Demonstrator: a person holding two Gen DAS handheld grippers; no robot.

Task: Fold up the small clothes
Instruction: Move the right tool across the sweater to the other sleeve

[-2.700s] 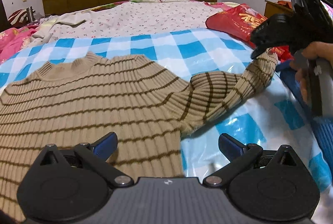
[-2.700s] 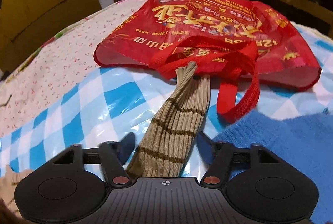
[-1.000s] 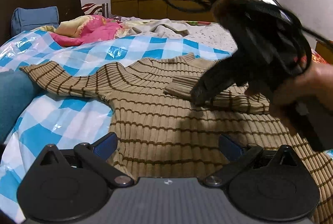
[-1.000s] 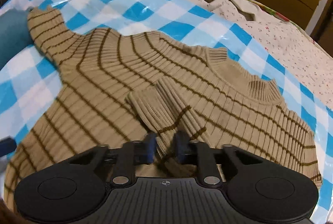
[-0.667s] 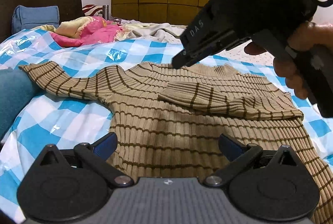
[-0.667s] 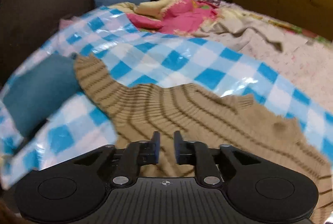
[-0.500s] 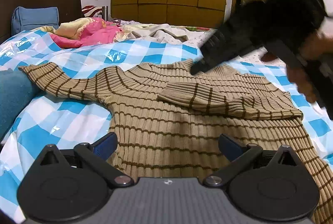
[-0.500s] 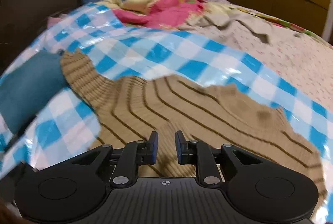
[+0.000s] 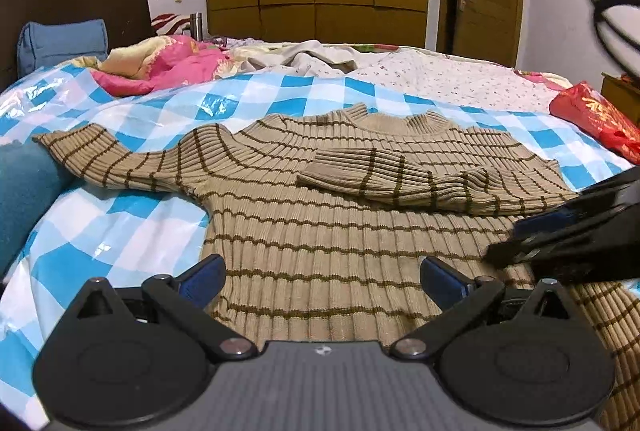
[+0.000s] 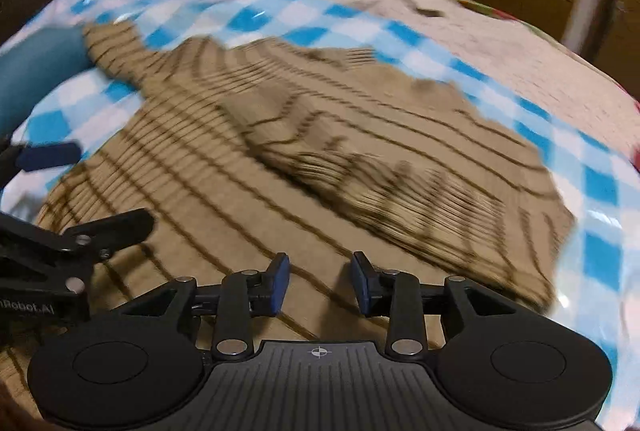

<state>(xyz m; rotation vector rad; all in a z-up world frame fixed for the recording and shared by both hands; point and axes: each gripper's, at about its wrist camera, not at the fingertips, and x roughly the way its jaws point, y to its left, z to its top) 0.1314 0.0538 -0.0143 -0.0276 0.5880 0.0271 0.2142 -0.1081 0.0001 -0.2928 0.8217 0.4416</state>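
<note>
Since a second ago my right gripper (image 10: 319,281) left the folded sleeve (image 9: 404,179) and pulled back over the sweater (image 9: 320,231) hem; jaws have just been opening, now part-open, nothing between. Sweater lies flat on checkered sheet (image 9: 120,223), other sleeve out at 10 o'clock touching a blue garment (image 9: 20,187). Red bag (image 9: 596,119) at 2 o'clock. My left gripper (image 9: 322,277) gapes wide, empty.

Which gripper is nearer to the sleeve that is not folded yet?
Left. The left gripper hovers over the hem below the unfolded sleeve; the right gripper, open and empty, is beyond it.
</note>
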